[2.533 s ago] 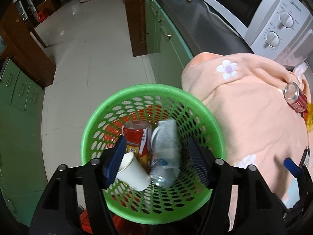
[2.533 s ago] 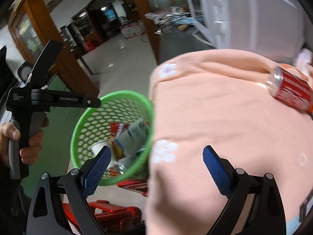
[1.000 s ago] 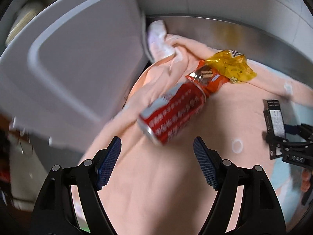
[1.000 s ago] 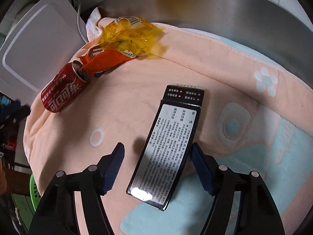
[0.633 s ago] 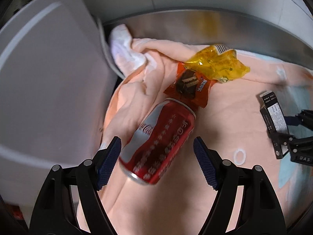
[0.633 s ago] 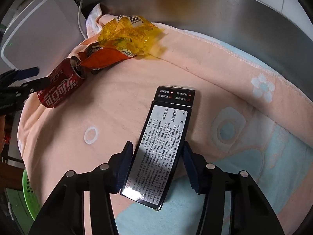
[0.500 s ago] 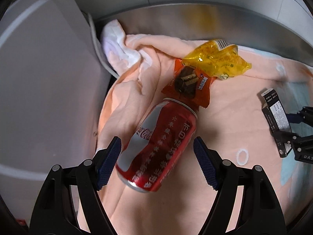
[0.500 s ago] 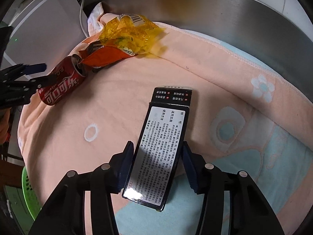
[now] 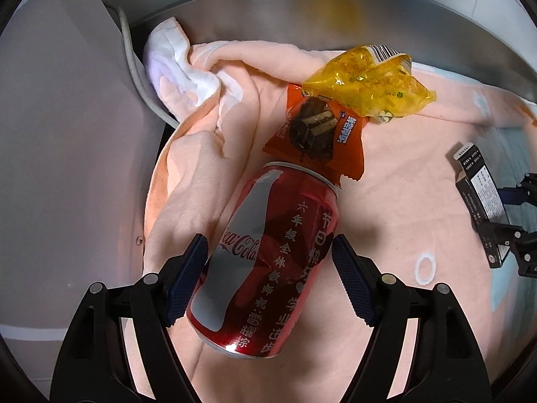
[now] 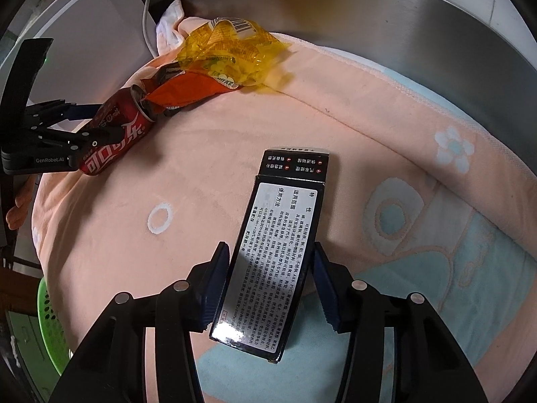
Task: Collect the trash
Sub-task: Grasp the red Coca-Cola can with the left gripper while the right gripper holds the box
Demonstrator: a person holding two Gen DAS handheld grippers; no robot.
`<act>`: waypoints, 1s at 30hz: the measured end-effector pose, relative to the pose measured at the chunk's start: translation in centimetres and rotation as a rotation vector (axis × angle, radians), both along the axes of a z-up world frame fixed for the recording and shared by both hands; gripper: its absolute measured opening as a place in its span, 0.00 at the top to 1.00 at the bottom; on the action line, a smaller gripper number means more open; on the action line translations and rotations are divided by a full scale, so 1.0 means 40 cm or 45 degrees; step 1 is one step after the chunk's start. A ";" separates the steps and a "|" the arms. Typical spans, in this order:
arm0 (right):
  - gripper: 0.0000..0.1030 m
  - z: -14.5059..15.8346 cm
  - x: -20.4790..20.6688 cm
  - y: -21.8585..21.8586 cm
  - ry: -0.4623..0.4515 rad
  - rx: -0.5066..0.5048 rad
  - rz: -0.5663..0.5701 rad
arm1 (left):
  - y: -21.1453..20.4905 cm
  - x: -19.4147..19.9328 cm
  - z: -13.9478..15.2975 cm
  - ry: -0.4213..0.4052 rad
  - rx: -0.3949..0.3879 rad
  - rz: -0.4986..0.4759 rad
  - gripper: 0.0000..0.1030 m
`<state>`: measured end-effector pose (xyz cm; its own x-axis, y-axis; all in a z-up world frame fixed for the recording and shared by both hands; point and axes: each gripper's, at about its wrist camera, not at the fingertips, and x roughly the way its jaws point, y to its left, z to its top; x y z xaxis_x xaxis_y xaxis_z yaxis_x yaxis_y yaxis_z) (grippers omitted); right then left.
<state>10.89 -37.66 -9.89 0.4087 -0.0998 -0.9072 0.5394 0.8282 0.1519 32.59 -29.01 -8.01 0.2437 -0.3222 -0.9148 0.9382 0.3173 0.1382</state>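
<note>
Peach-pink towel (image 10: 208, 181) covers most of the steel desk (image 10: 369, 10), with pale blue patches and a white flower pattern toward its right side. A red cola can (image 9: 268, 245) lies on its side on the towel, its top end pointing away from the left wrist camera. The left hand-held gripper (image 9: 268, 278) straddles the can's lower half, one blue pad on each side of it; the pads sit just at the can's sides, and whether they press on it cannot be told. In the right wrist view the same can (image 10: 117, 134) shows with the left hand-held gripper (image 10: 80, 124) around it. An orange snack wrapper (image 9: 319, 137) lies against the can's top end, and a crumpled yellow wrapper (image 9: 369, 87) overlaps the orange one's far edge. A white cloth (image 9: 174, 63) is bunched at the towel's far left corner beside a white appliance (image 9: 60, 134).

Well to the right of the can, a black box (image 10: 278, 252) with a white printed label lies flat on the towel. The right hand-held gripper (image 10: 272, 282) has narrowed onto it, both blue pads against its long sides near the closer end. A green basket (image 10: 47, 329) shows at the lower left edge of the right wrist view, below the towel's edge.
</note>
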 end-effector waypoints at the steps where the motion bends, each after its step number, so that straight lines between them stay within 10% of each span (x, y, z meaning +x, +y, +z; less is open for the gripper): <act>1: 0.53 -0.001 0.001 0.000 -0.001 -0.003 -0.001 | 0.000 -0.002 -0.001 -0.007 -0.001 0.004 0.28; 30: 0.58 0.068 -0.076 0.115 -0.117 -0.029 0.184 | 0.206 -0.161 0.070 0.052 -0.121 0.311 0.38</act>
<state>7.87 -33.07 -7.17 0.5011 -0.0542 -0.8637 0.3989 0.9002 0.1749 26.16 -20.77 -5.21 0.2887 -0.3435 -0.8937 0.8363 0.5449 0.0607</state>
